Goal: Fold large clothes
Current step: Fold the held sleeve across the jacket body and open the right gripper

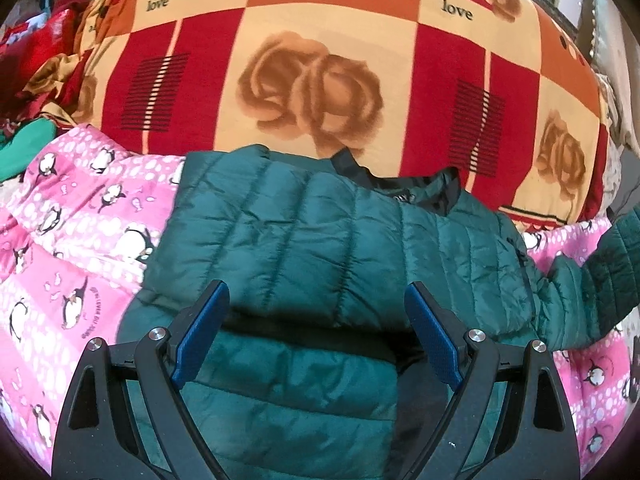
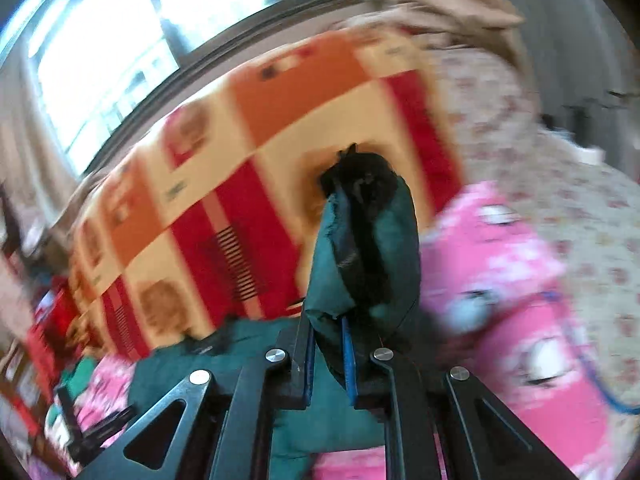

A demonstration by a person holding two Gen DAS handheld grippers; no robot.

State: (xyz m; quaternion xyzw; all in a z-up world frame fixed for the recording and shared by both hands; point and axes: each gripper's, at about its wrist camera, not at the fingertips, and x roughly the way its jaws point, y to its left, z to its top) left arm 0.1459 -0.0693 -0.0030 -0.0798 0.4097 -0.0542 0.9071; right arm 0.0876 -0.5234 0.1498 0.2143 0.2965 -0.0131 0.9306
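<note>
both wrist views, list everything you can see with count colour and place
puffer jacket: one, dark green with black lining, spread on the pink quilt, one part lifted.
pink quilt: one, pink with penguins, under the jacket.
checked blanket: one, red, orange and cream with roses, behind the jacket.
floral sheet: one, pale, right of the quilt.
window: one, bright, behind the bed.
left gripper: black with blue pads, open above the jacket.
right gripper: black with blue pads, shut on a jacket fold.
</note>
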